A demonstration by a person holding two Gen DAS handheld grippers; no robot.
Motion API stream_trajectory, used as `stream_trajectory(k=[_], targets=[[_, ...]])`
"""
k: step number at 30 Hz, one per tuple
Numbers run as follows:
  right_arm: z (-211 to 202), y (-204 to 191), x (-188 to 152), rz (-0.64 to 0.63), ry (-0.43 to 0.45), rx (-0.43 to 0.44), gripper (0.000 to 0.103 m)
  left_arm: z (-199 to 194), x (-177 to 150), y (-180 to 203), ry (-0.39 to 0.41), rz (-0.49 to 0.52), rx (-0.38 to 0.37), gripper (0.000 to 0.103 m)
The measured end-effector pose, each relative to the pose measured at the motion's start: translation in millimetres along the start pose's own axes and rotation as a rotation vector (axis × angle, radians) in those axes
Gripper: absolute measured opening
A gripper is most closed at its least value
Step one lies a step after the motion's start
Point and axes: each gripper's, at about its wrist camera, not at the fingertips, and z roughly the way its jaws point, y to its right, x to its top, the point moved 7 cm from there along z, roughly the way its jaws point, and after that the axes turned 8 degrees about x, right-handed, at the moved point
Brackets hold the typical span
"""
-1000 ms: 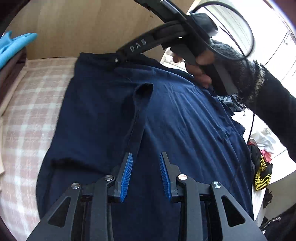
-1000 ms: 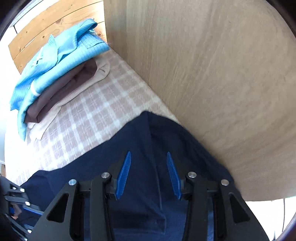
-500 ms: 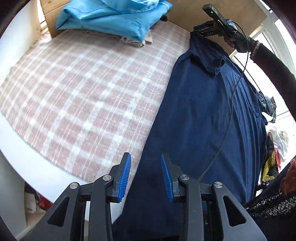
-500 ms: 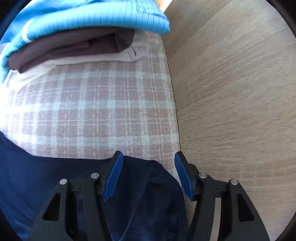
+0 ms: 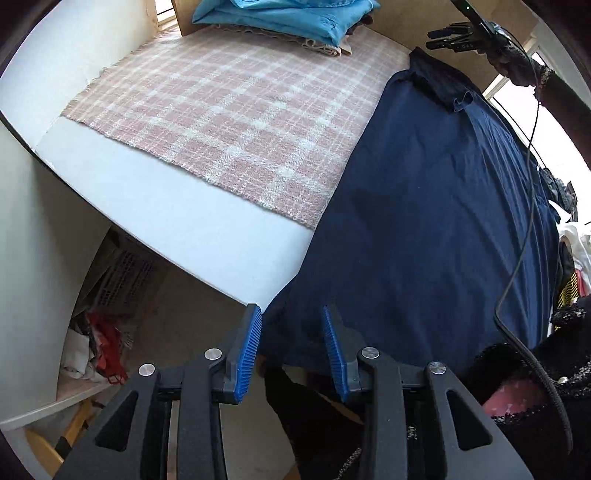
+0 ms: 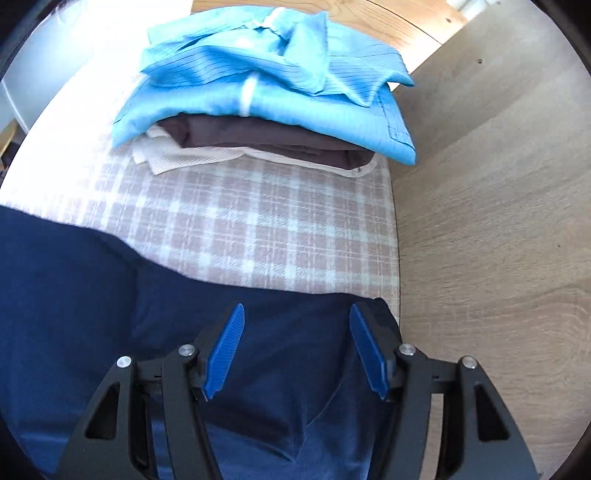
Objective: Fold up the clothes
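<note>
A navy blue garment (image 5: 436, 206) lies spread flat on the pink plaid cloth (image 5: 236, 107), its near end hanging over the table's front edge. My left gripper (image 5: 291, 332) is open and empty, with the garment's near left corner between its blue pads. My right gripper (image 6: 295, 332) is open and empty, straddling the garment's far corner (image 6: 280, 332) beside the wooden wall. The right gripper also shows far off in the left wrist view (image 5: 461, 35).
A stack of folded clothes (image 6: 273, 99), light blue on top, sits at the back of the table; it also shows in the left wrist view (image 5: 288, 14). A wooden panel (image 6: 498, 184) stands to the right. The white table edge (image 5: 166, 206) has clutter below it (image 5: 99, 343). A cable (image 5: 524, 229) crosses the garment.
My left gripper has pulled back from mid-garment to its near left corner at the table edge. My right gripper has shifted to the far corner and opened wider.
</note>
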Motion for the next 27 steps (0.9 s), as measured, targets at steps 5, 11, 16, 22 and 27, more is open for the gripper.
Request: stream_trajectory(k=[5,11,16,22,27], targets=[[-12,-5,4,0.036,-0.008,0.003,0.059,8,3,3,0.033,0.083,0.000,0.033],[42,28,-3,0.568,-0.130,0.189,0.059,14,-3,14,0.033,0.133,-0.048,0.030],[55,48,-6,0.946,-0.087,0.175,0.059,14,-1,18,0.054,0.141,-0.092,0.020],[69,68,-2,1.055,-0.145,-0.028,0.059,10,9,13,0.092,0.146,-0.094,0.021],[89,77,-14,1.200,-0.182,-0.019,0.059,3,2,9,0.105,0.141,-0.102,0.023]])
